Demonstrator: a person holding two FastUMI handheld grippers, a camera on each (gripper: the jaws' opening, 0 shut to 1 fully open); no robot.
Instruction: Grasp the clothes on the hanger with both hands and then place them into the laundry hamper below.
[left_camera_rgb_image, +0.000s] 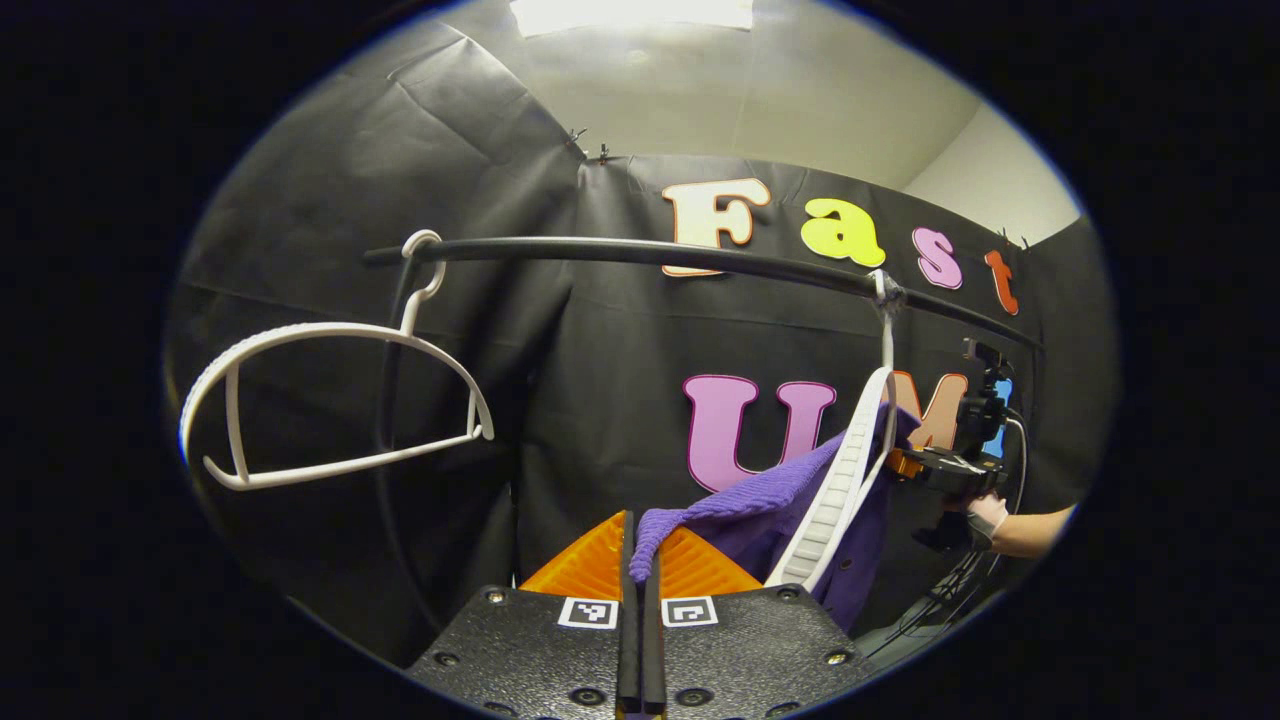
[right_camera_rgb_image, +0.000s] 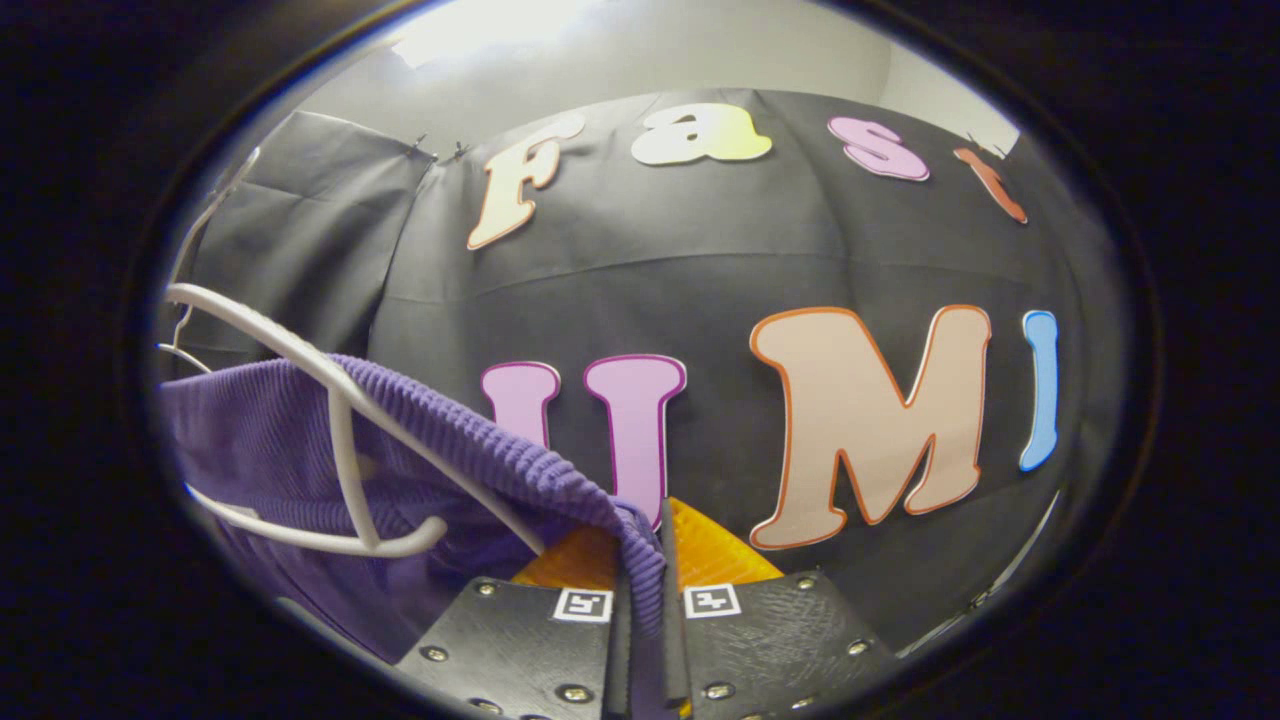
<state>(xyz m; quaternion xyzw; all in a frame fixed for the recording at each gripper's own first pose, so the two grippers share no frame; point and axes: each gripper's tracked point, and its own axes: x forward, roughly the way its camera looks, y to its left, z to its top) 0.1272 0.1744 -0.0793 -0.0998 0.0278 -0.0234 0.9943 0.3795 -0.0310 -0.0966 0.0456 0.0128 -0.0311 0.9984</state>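
Observation:
A purple knitted garment (left_camera_rgb_image: 775, 510) hangs on a white hanger (left_camera_rgb_image: 835, 490) from the black rail (left_camera_rgb_image: 640, 250). My left gripper (left_camera_rgb_image: 640, 560) is shut on one edge of the garment, the cloth running up and right from between its fingers. In the right gripper view the same purple garment (right_camera_rgb_image: 300, 430) drapes over the white hanger (right_camera_rgb_image: 345, 440), and my right gripper (right_camera_rgb_image: 645, 560) is shut on its ribbed edge. The right gripper (left_camera_rgb_image: 945, 465) also appears in the left gripper view, held by a hand (left_camera_rgb_image: 990, 515) beside the garment's far side.
An empty white hanger (left_camera_rgb_image: 330, 400) hangs tilted at the left end of the rail. Black cloth walls close in behind and on both sides. Cables (left_camera_rgb_image: 940, 590) trail down at lower right.

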